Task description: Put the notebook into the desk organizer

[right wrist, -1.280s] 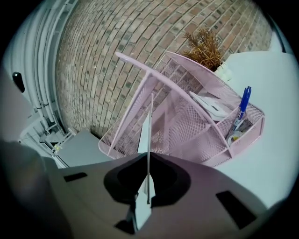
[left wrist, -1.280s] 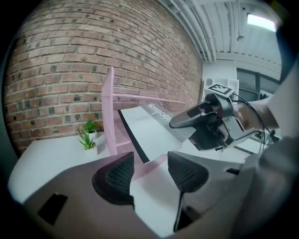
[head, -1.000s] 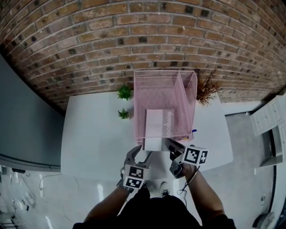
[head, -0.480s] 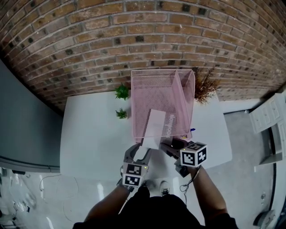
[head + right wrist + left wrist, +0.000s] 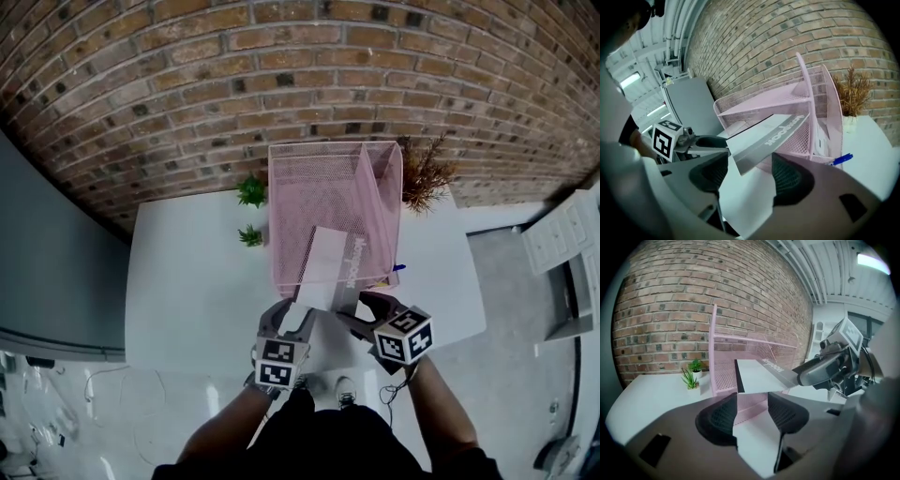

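One notebook [image 5: 325, 267] steeper now; one organizer [image 5: 314, 183]

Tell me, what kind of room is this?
Probably an office or study corner, though I can't be sure: a white desk stands by a brick wall, with a pink mesh desk organizer and small potted plants on it.

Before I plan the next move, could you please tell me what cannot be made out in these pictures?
Far end of the notebook: head view; its own cover and the mesh of the desk organizer hide where it rests.
The blue pen: head view; only a tip shows past the organizer's corner, too small to detail.
The narrow right compartment: all views; mesh walls veil any contents.
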A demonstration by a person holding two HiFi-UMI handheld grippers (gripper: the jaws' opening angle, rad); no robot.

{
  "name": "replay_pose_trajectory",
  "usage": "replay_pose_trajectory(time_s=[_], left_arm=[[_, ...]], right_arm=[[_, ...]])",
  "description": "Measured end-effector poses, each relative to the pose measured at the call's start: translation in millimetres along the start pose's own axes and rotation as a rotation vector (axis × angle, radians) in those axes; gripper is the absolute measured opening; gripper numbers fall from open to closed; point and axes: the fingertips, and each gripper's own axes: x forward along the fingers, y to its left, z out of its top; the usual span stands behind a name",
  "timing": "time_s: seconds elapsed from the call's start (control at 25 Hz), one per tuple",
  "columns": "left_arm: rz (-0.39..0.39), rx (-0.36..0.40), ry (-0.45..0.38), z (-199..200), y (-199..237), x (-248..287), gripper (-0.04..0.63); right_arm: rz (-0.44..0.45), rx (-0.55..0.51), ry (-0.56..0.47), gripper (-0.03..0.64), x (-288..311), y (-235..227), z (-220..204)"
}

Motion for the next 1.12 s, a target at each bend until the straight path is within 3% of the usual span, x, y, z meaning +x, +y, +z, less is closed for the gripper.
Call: replay_pose_trajectory(time_s=[0.12, 0.28, 0.68, 1.12], left_arm=[[0.002, -0.001, -0.006, 3.2, -0.5, -1.0, 0.206], [-0.001, 0.002, -0.012, 4.8, -3.8, -2.8, 0.201], [-0.008, 0.005, -0.038, 13.5, -4.3, -7.6, 0.201], [-0.004, 0.011, -0.057, 21.6, -2.0, -18.4, 0.201]], right_arm=[[-0.086, -0.127, 0.008, 0.296, -4.0, 2.8, -1.9], [-0.218, -0.243, -0.029, 0.221, -7.7, -0.5, 3.6], [-0.358, -0.234, -0.104, 0.169, -0.3, -19.1, 26.0], [-0.439, -0.209, -0.091, 0.159, 14.0, -37.2, 35.5]])
